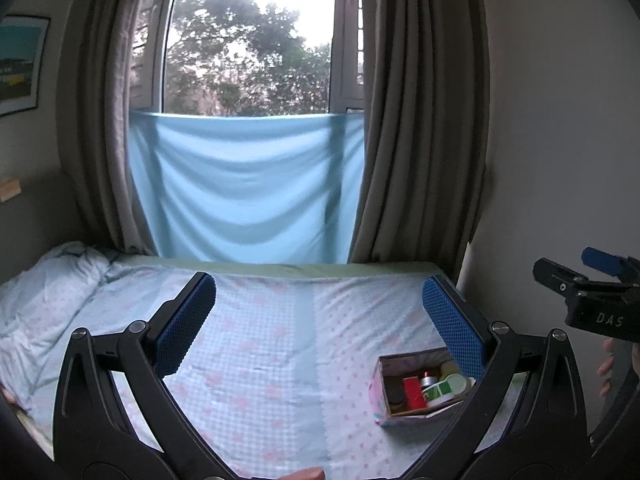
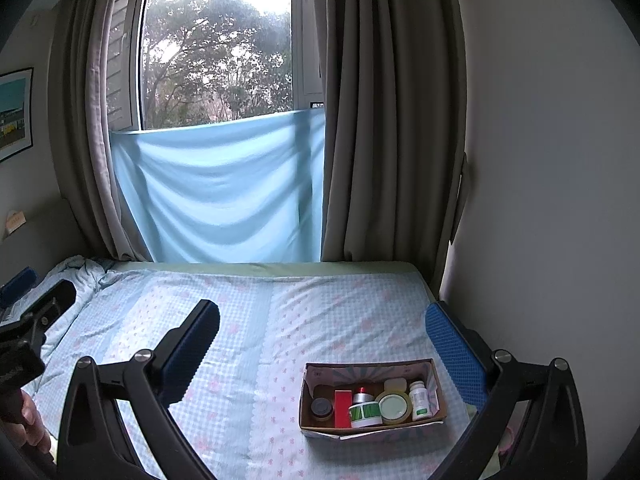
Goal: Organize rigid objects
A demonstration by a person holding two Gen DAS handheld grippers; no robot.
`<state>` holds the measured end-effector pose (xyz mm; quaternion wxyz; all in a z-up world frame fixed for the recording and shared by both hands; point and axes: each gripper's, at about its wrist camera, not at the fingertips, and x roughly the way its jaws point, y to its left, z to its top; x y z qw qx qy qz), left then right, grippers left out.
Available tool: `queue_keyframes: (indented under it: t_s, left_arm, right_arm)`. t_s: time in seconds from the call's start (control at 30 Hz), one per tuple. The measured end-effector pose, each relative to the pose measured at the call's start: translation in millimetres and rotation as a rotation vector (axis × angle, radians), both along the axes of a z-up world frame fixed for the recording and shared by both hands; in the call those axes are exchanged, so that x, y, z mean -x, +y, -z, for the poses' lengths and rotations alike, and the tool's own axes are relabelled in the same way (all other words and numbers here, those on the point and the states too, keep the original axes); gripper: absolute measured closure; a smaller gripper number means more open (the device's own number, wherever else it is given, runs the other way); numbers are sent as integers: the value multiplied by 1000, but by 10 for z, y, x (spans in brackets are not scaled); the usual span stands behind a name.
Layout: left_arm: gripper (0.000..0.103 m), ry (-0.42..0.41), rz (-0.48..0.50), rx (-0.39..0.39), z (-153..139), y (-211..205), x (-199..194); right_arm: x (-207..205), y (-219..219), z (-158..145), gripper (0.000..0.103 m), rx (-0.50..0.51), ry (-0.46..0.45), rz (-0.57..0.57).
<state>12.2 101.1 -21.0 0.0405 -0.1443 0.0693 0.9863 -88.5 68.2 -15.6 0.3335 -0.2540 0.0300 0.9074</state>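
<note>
The right wrist view gets the whole cardboard box (image 2: 370, 400) on the bed (image 2: 256, 320), near its right edge. The left wrist view only catches part of that box (image 1: 416, 392), since the blue finger pad (image 1: 452, 324) hides its far right corner.

Inside, packed close together: a small dark-lidded jar (image 2: 322, 408) on the left, a red box (image 2: 343, 408), a silver can with a red top (image 2: 362, 394), a white tub with a green label (image 2: 365, 414), a round cream lid (image 2: 394, 407), and a white pill bottle (image 2: 420, 400) standing upright on the right.

Both the left gripper (image 1: 316, 320) and the right gripper (image 2: 320, 344) are spread wide above the sheet, gripping nothing.
</note>
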Motion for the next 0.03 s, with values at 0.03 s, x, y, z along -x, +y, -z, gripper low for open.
queue_keyframes:
  t_s: [0.03]
  left_arm:
    - [0,-3,-2,1,1,-3,6]
  right_arm:
    - [-4,7,0,0,2,-1,-1]
